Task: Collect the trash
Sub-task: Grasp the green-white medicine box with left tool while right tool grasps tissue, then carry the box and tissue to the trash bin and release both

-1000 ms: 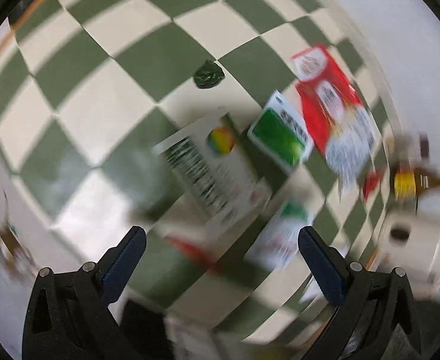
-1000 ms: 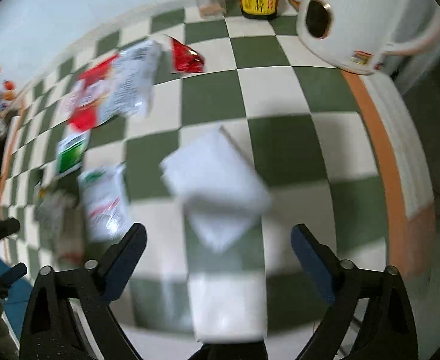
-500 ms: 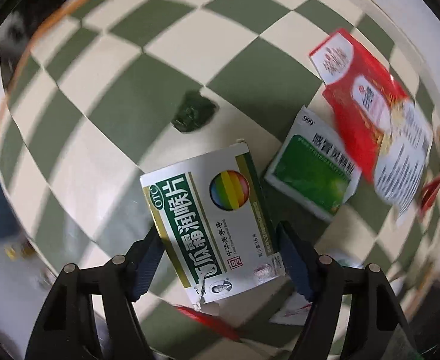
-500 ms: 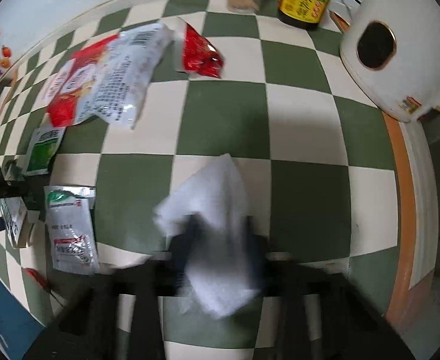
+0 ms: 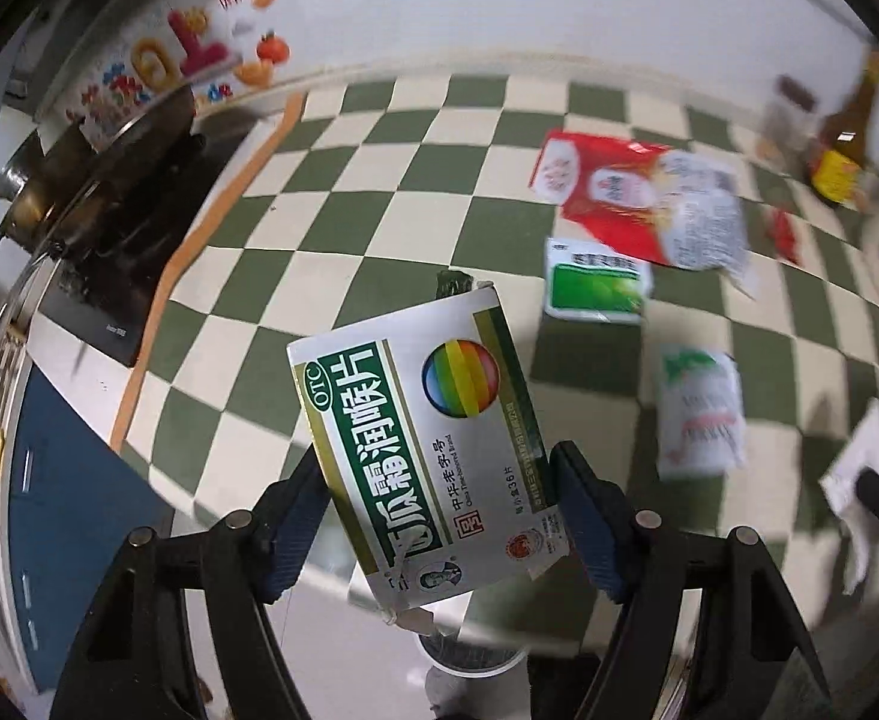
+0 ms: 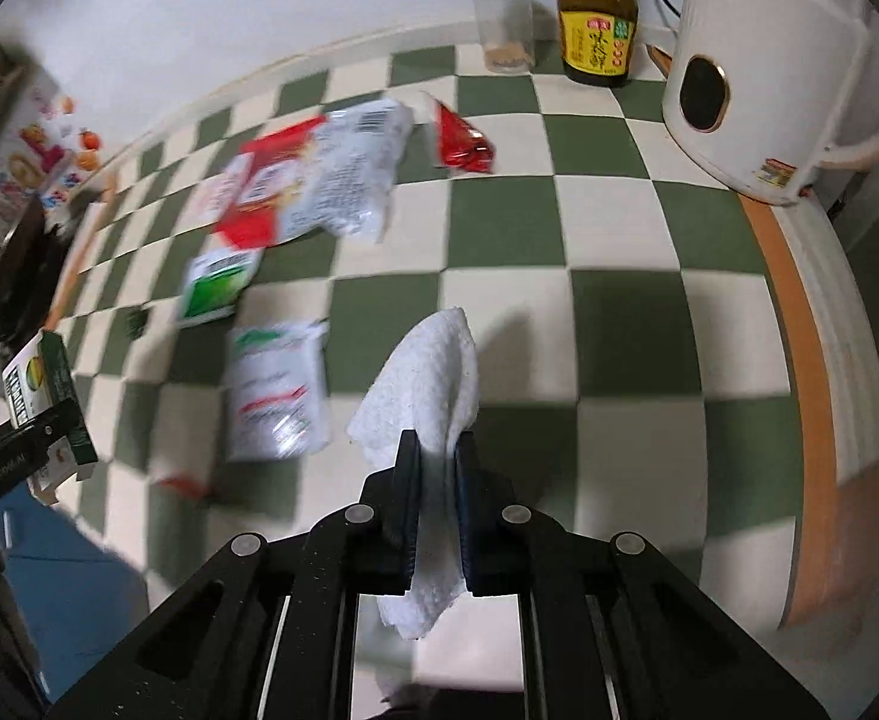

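The left tool (image 5: 439, 516) grips a white-and-green medicine box (image 5: 427, 450) across its width, a pad pressed on each side, the box tilted and lifted clear of the checked desk (image 5: 349, 228); the right tool (image 6: 437, 480) is nearly closed on a white paper towel (image 6: 427, 372), which stands up between the pads and hangs below them. Taking the medicine box as landmark: a green sachet (image 5: 595, 288) lies on the desk just beyond it to the right; a red-and-white bag (image 5: 637, 204) lies farther back behind that sachet; a white sachet (image 5: 700, 414) lies right of the box; a small dark scrap (image 5: 454, 283) peeks out behind the box's top edge; a brown bottle (image 6: 596, 18) and a white kettle (image 6: 757, 72) stand well to its right.
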`<state>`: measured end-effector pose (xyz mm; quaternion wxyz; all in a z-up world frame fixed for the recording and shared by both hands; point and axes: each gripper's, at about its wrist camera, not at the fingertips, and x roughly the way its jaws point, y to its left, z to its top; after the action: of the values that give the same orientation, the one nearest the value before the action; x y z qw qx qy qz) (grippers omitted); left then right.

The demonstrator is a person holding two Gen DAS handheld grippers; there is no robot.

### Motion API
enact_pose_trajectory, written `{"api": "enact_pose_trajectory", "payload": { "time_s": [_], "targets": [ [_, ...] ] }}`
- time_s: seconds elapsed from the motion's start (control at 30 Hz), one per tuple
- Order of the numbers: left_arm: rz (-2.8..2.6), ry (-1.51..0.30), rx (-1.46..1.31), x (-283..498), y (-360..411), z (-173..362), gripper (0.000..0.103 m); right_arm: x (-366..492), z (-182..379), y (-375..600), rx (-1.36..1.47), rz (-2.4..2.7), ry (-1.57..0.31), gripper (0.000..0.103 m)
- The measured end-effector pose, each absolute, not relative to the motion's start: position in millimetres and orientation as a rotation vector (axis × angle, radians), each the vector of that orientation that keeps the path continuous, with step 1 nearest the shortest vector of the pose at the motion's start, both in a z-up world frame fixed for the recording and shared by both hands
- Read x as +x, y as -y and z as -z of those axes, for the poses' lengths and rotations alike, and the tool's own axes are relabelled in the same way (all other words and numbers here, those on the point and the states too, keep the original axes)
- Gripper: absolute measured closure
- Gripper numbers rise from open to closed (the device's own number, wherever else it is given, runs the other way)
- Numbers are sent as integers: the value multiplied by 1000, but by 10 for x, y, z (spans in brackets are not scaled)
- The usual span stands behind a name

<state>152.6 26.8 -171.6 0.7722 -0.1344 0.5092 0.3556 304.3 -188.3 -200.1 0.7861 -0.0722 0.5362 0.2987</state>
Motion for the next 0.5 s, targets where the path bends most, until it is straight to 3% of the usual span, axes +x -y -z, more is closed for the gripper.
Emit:
{"api": "enact_pose_trajectory", "payload": {
  "time_s": [0.27,0.5],
  "targets": [
    [-622,-1074,-357,521,162,1753,33,1557,1873,2179,-107,-717,-1160,92],
    [-561,-1212,-477,-291,229,2557,33,460,2673,2289,-142,-699,-1319,92]
  ]
}}
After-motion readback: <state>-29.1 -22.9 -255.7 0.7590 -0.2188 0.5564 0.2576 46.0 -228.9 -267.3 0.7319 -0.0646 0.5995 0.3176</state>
